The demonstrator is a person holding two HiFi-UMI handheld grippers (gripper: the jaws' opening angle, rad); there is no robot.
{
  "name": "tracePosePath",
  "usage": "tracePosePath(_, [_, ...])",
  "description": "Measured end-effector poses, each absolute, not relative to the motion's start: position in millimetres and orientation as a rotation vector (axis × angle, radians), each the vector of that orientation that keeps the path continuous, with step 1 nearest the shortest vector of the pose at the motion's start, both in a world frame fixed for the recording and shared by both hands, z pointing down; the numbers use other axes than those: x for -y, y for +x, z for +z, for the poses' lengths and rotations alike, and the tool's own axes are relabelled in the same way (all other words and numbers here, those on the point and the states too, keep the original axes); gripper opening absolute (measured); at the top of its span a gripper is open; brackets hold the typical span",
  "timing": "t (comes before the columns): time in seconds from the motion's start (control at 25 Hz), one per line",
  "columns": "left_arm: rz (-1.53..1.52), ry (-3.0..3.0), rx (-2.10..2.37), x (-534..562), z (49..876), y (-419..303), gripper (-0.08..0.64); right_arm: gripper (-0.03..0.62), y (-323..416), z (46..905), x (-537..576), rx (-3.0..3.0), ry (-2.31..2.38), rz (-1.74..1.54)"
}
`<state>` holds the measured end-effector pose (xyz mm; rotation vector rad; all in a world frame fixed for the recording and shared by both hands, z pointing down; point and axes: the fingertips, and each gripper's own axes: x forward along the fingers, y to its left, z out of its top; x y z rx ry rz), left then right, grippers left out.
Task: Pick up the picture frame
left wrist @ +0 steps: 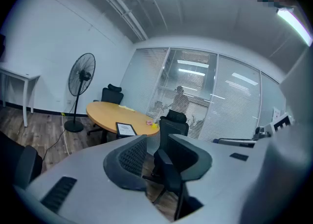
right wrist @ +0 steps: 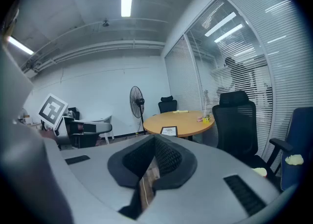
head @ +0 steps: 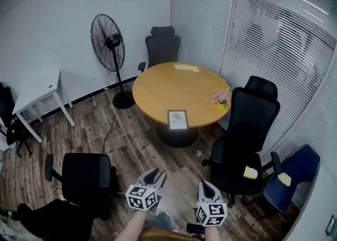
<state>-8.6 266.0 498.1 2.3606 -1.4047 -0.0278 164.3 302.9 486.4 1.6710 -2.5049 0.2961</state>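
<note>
Nothing of the pick-up looks done yet. The frame [head: 178,119] lies flat at the near edge of the round table [head: 158,90], untouched, with a pink thing and a small yellow cup [head: 221,104] toward the right edge. Both grippers hang low over the wood floor, well apart from the table. The left gripper [head: 157,174] has its jaws partly open with nothing between them; only a black chair [head: 253,124] shows beyond the gap. The right gripper [head: 206,184] has its jaw tips together and holds nothing. Left to do, as I judge it: walk up to the table, reach the frame, close on it and lift.
</note>
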Motion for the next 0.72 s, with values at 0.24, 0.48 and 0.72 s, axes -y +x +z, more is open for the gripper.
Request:
tracePosePath(0.24, [-0.06,2.345,1.422,-278.9,491.4,-28.2,0.131,0.014,149.9,475.7,-313.9,2.51,1.656,0.266])
tracePosePath(0.48, [-0.089,2.314,1.459,-287.2,488.1,-39.5,0.114,0.014,146.1,477.1,-318.6,2.533,1.634,0.257])
tracePosePath(0.72, [-0.068,2.292,1.466,-279.6,497.7,-31.8,0.114,0.014,149.8,485.1,-311.7,2.55,1.606,0.294])
